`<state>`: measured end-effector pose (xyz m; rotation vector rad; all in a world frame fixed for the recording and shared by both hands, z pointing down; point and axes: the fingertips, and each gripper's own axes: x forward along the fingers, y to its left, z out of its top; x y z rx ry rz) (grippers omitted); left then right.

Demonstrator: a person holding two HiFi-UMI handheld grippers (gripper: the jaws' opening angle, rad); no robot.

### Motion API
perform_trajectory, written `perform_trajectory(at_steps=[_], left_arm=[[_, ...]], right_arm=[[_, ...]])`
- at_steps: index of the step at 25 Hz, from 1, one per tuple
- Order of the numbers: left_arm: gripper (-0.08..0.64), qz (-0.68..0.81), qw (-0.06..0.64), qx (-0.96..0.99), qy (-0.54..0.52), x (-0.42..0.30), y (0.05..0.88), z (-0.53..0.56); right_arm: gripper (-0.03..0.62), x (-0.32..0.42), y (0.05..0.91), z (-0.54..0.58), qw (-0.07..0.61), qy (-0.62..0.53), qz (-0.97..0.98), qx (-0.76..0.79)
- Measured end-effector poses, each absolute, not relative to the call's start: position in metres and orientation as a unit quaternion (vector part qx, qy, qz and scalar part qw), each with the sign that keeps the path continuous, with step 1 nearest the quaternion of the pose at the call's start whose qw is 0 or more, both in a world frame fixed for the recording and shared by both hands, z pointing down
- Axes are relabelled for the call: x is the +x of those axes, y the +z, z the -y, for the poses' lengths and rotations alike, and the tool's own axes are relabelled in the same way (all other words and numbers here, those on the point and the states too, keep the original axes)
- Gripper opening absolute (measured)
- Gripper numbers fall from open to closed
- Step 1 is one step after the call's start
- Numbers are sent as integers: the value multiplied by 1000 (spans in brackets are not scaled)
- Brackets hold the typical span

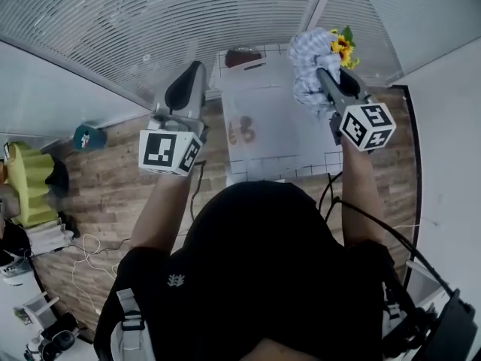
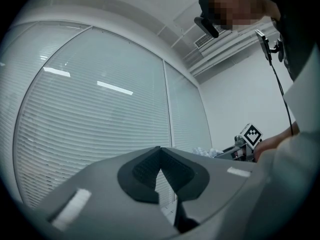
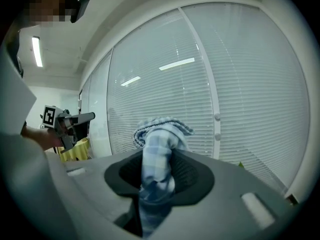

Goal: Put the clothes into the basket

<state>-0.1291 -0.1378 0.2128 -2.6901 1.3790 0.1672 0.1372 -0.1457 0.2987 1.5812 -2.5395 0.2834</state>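
A blue-and-white checked cloth (image 1: 310,60) hangs bunched from my right gripper (image 1: 322,74), which is shut on it above the far right corner of the white table (image 1: 274,138). In the right gripper view the cloth (image 3: 159,134) fills the gap between the pads and droops below my right gripper (image 3: 157,159). My left gripper (image 1: 197,68) is held out over the floor left of the table, its tips together and nothing in them. The left gripper view shows the same closed, empty left gripper (image 2: 160,151). A white container with something dark red in it (image 1: 242,57) sits at the table's far edge.
Yellow flowers (image 1: 343,48) stand at the table's far right corner, just behind the cloth. Window blinds (image 1: 150,21) close off the far side. On the wood floor to the left are a teal object (image 1: 89,137), a yellow-green item (image 1: 28,180) and loose cables (image 1: 86,250).
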Motion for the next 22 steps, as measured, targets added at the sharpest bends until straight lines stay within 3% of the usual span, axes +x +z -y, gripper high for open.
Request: perform_trajectory(at_steps=[22], left_arm=[[6, -527, 59, -846, 53, -211, 199, 99]], right_arm=[[129, 24, 254, 149, 50, 59, 906, 416]])
